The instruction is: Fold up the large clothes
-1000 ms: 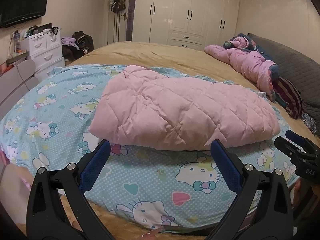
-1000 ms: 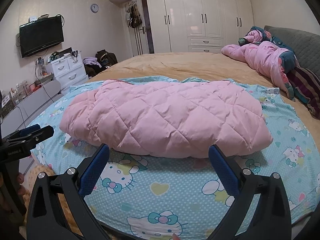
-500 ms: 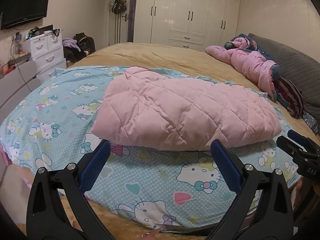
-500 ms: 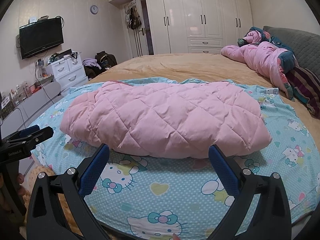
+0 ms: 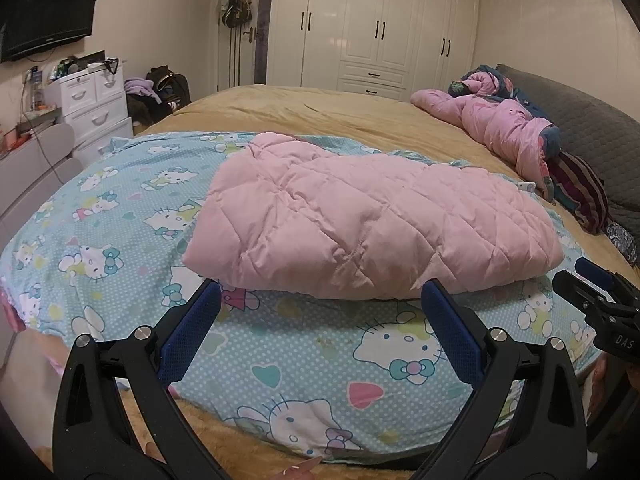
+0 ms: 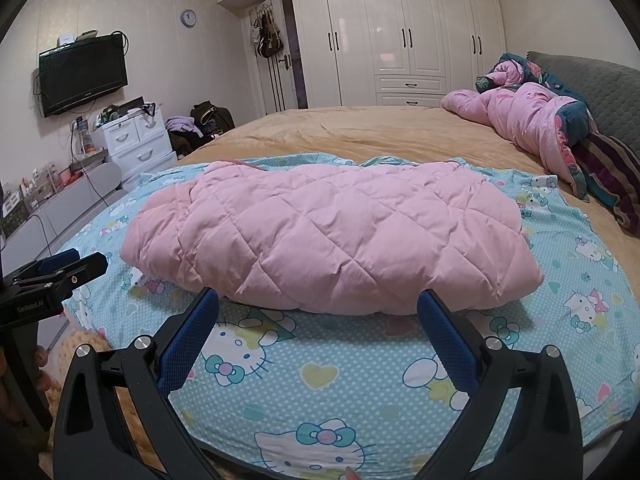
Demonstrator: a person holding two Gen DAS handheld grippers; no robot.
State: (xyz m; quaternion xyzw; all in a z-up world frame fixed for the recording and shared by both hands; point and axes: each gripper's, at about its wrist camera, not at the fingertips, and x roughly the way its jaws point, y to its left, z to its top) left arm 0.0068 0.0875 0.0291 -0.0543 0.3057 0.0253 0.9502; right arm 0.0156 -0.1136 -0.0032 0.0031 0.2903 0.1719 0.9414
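So we've got the pink quilted jacket (image 5: 372, 224) folded into a puffy bundle, sitting mid-frame in both wrist views on the blue Hello Kitty sheet (image 5: 280, 360), which is spread over the tan bed cover (image 5: 340, 116).

Our left gripper (image 5: 320, 312) is at the bottom of its frame with the fingers spread wide and nothing between them; the blue pads (image 5: 192, 332) sit just short of the jacket's near edge, not touching as far as we can tell. Same deal with our right gripper (image 6: 318, 312): splayed wide, empty, just in front of the bundle's near edge.

Each gripper also peeks into the other's view, the right one at the right edge of the left view, the left one at the left edge of the right view.

Background stuff: white wardrobe (image 6: 400, 36) top centre, TV (image 6: 82, 74) upper left of the right view, white drawer unit (image 6: 136, 140) under it, and another crumpled pink quilt (image 6: 532, 124) at the right by the grey headboard (image 6: 600, 88).
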